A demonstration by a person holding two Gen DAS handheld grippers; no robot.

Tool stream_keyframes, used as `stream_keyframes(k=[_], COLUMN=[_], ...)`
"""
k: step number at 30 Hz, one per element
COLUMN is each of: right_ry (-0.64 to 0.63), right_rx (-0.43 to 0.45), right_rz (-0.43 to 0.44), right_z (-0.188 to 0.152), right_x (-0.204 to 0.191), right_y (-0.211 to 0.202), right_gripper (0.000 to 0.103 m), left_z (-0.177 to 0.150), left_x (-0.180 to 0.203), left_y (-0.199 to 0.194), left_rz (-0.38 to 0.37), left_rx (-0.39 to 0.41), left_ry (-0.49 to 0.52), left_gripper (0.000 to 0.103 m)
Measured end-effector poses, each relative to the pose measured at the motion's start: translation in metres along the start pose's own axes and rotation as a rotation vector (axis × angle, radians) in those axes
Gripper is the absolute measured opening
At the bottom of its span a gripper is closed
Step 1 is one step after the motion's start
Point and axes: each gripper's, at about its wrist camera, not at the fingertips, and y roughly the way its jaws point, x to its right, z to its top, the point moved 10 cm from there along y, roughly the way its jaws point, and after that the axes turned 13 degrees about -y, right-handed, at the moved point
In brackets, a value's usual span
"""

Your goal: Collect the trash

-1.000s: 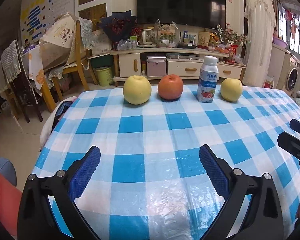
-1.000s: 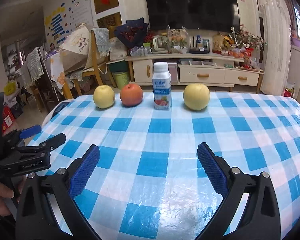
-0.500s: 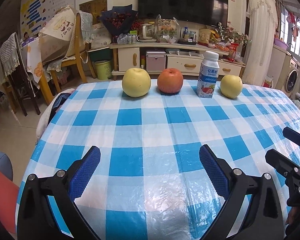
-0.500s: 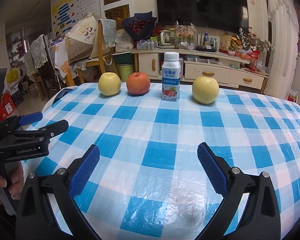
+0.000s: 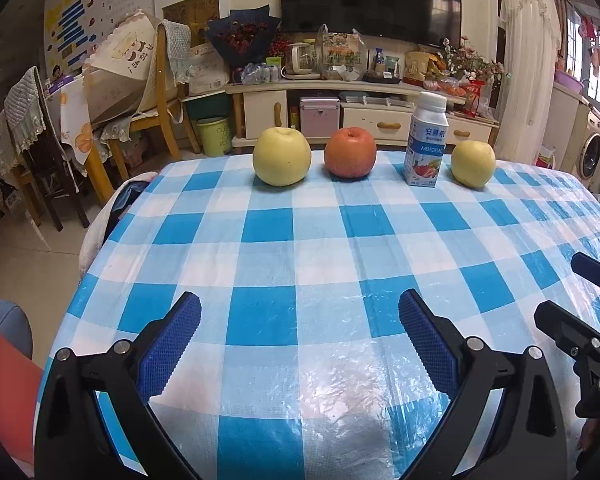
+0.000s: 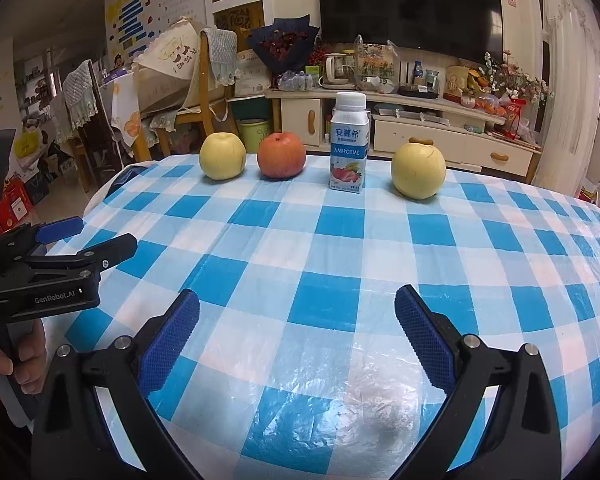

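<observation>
Left gripper (image 5: pixel 300 320): jaws wide apart, nothing between the blue pads (image 5: pixel 168 346), hovering over the near part of the surface (image 5: pixel 268 240), which carries a blue-and-white checked plastic cloth. Far edge of surface, left to right in one row: yellow apple (image 5: pixel 282 156), red apple (image 5: pixel 350 152), yogurt drink bottle (image 5: pixel 427 146) with white cap, standing upright, then a second yellow apple (image 5: pixel 473 163) just beside the bottle. All four stand apart from one another and well clear of both grippers. Right gripper (image 6: pixel 297 312): jaws likewise spread wide and empty, over the near checks; bottle sits roughly ahead of it. Behind the surface: green waste bin (image 5: pixel 214 136) on the floor beside a TV cabinet (image 5: pixel 340 108).
</observation>
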Motion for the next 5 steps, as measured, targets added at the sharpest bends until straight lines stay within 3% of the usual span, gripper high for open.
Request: stream_keyframes(k=[5], right_ry=[0.008], right_rx=[-0.01], right_rz=[0.009], right_z=[-0.003], right_x=[0.0], right_y=[0.0034], right_gripper=[0.099], left_z=[-0.002], left_x=[-0.0015], left_y=[0.0021], left_rz=[0.02], left_rx=[-0.006], left_ry=[0.008], left_gripper=[0.098])
